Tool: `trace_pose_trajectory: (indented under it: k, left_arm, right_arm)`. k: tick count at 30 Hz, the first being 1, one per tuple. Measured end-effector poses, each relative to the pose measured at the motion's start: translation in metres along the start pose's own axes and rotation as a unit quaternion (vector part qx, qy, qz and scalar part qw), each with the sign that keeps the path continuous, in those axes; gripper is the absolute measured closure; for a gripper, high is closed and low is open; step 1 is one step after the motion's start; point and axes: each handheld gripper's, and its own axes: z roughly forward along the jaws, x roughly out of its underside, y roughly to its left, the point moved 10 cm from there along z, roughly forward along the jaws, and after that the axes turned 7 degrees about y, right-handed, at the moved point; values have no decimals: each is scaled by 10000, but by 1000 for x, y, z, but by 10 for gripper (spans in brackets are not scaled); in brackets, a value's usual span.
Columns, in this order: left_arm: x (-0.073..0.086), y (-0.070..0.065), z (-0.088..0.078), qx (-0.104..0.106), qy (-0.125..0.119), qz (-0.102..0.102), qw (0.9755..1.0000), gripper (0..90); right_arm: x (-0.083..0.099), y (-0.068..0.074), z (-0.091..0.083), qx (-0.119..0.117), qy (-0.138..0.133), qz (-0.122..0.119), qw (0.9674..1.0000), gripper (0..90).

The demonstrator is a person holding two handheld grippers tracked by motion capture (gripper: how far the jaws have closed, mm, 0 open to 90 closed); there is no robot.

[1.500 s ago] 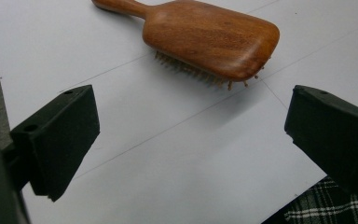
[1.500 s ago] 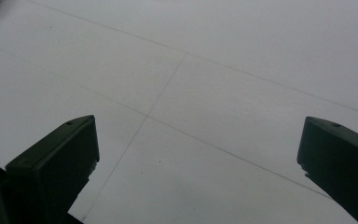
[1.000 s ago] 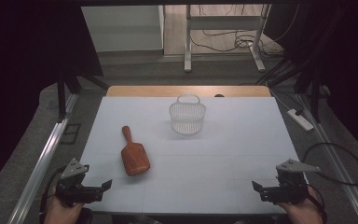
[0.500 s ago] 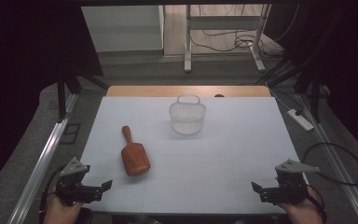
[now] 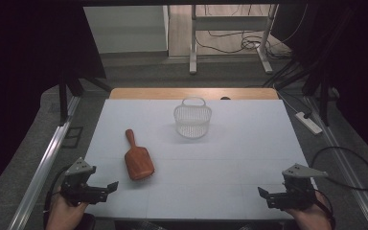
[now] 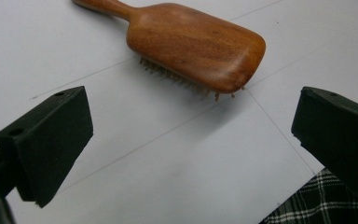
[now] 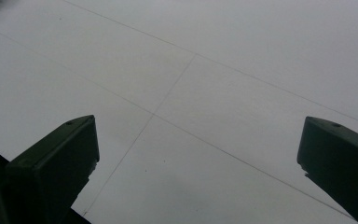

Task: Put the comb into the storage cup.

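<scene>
White table [image 5: 239,158] spans the high view, a wooden strip showing along its far edge; faint seam lines cross the surface, plain in the right gripper view. White mesh basket [image 5: 192,119] stands upright toward the far middle of the table, handle loop at its far rim, nothing visible inside. Wooden hairbrush [image 5: 137,157] lies on the near-left part of the table, well apart from the basket, handle pointing away toward the far side, paddle end nearer the person. In the left gripper view the hairbrush [image 6: 186,42] lies back-up with its bristles against the table, short pins showing under the near edge. Left gripper [image 5: 106,188] is held in a hand at the near-left corner, low over the table edge, near the hairbrush's paddle end but not touching it; its jaws stand wide apart with nothing between them, and the brush lies just beyond them in its own view. Right gripper [image 5: 264,195] is held at the near-right corner, well apart from both brush and basket; jaws likewise spread wide, bare table between them. A corner of plaid cloth [image 6: 326,200] shows below the table edge in the left gripper view.
</scene>
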Motion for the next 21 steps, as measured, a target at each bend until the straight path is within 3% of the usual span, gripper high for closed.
trace_pose_trajectory:
  k: [10, 14, 21]
  left_arm:
    - [-9, 2, 7, 88, 16, 122, 9999, 0]
    - [-15, 4, 9, 88, 59, 257, 9996, 0]
    - [-22, 5, 14, 159, 109, 274, 9994, 0]
  right_arm:
    - [0, 1, 1, -21, 15, -23, 10000, 0]
    - [0, 1, 1, -35, 20, -31, 10000, 0]
    - [0, 2, 2, -47, 40, -46, 10000, 0]
